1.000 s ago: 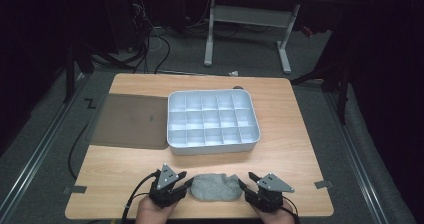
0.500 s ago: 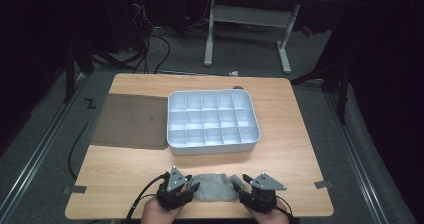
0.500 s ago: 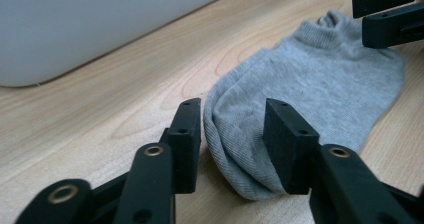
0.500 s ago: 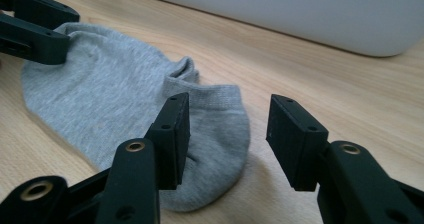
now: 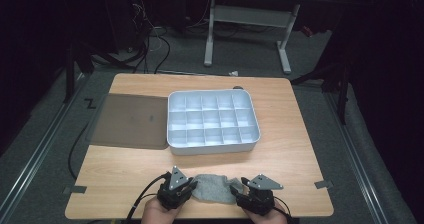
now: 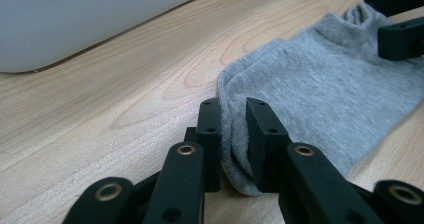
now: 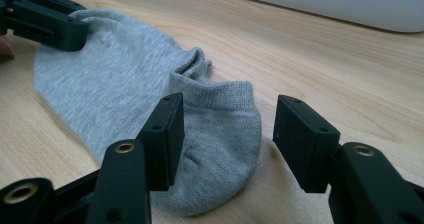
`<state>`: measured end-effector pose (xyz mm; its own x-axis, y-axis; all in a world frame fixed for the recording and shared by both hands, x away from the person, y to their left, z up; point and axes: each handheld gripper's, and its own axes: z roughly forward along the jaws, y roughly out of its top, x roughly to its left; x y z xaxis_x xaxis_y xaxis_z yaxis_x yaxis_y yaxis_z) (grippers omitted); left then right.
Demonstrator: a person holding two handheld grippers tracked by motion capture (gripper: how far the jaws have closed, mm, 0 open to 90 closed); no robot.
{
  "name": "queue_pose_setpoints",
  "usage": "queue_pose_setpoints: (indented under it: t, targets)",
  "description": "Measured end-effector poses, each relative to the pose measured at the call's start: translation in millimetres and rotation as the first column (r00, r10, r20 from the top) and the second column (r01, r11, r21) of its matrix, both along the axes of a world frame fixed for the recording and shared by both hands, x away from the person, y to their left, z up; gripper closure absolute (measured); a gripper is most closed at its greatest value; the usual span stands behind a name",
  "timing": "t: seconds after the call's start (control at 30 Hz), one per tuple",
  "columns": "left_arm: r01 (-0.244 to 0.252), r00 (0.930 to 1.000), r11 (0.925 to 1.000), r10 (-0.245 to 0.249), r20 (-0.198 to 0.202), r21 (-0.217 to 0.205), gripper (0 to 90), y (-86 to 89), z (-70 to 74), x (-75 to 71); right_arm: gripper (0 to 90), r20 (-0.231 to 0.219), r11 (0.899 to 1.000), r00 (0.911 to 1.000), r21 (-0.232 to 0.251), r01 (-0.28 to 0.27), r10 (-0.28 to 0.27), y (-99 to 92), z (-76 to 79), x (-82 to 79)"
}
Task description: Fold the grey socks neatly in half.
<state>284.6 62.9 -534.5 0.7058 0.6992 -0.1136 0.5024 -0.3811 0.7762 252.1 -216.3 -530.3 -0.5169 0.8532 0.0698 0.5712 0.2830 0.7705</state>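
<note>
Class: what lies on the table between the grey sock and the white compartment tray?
Nothing: between the sock and the tray the high view shows bare wooden table.

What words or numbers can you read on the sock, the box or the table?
There are none to read. The grey sock is plain knit, the white compartment box has bare walls, and the wooden table shows only wood grain. The dark mat beside the box carries no print that can be made out.
</note>
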Motion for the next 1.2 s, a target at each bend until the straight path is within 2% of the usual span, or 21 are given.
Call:
queue_pose_setpoints:
  t: [0.1, 0.2, 0.33, 0.5, 0.67, 0.77, 0.87, 0.93, 1.0, 1.13, 1.2]
  targets:
    - [-0.005, 1.0000, 1.0000, 0.005, 0.001, 0.004, 79.5, 0.1, 0.0, 0.3, 46.8, -0.023, 1.000, 0.9997, 0.008, -0.004, 0.004, 0.0, -0.9, -1.1]
    - [-0.010, 0.9999, 0.9999, 0.010, -0.002, 0.002, 81.2, 0.6, 0.1, 0.9, 46.3, -0.028, 1.000, 0.9996, 0.021, -0.003, 0.003, -0.6, -1.0, -4.1]
    - [-0.012, 0.9999, 0.9999, 0.012, -0.001, 0.003, 82.1, 0.6, 0.1, 0.9, 46.4, -0.009, 1.000, 1.0000, 0.016, -0.001, 0.002, 0.9, 0.8, -11.2]
    - [-0.012, 0.9999, 0.9999, 0.012, -0.003, 0.003, 82.2, 0.9, 0.2, 1.1, 47.4, 0.004, 0.999, 1.0000, 0.033, 0.002, -0.002, 0.3, 4.5, -16.0]
    - [-0.014, 0.9999, 0.9999, 0.014, -0.003, 0.003, 82.2, 0.8, 0.1, 1.1, 47.8, -0.035, 0.999, 0.9993, 0.039, -0.008, 0.009, 1.4, -0.3, -14.8]
    - [-0.016, 0.9999, 0.9999, 0.016, -0.003, 0.002, 82.3, 0.8, 0.0, 1.2, 49.2, -0.041, 1.000, 0.9991, 0.022, -0.005, 0.006, 4.0, -3.3, -15.5]
    - [-0.016, 0.9998, 0.9999, 0.015, -0.010, -0.005, 82.3, 1.3, 0.0, 1.7, 57.4, -0.031, 1.000, 0.9995, -0.013, -0.005, 0.004, 6.8, -2.6, -17.5]
    - [-0.016, 0.9998, 0.9999, 0.016, -0.010, -0.006, 82.3, 1.4, 0.0, 1.8, 59.2, -0.035, 1.000, 0.9994, -0.007, -0.003, 0.002, 6.8, -2.4, -17.6]
    - [-0.018, 0.9998, 0.9998, 0.018, -0.012, -0.010, 82.4, 1.8, -0.1, 2.0, 61.4, -0.053, 1.000, 0.9986, 0.023, -0.004, 0.005, 3.9, -2.1, -16.4]
    - [-0.018, 0.9998, 0.9998, 0.018, -0.012, -0.011, 82.6, 1.9, -0.1, 1.9, 58.7, -0.082, 0.998, 0.9966, 0.067, 0.016, -0.011, -4.1, -1.3, -14.1]
    - [-0.018, 0.9998, 0.9998, 0.018, -0.012, -0.011, 82.6, 1.9, -0.1, 2.1, 58.1, -0.081, 0.998, 0.9967, 0.061, 0.015, -0.010, -4.8, -1.4, -13.9]
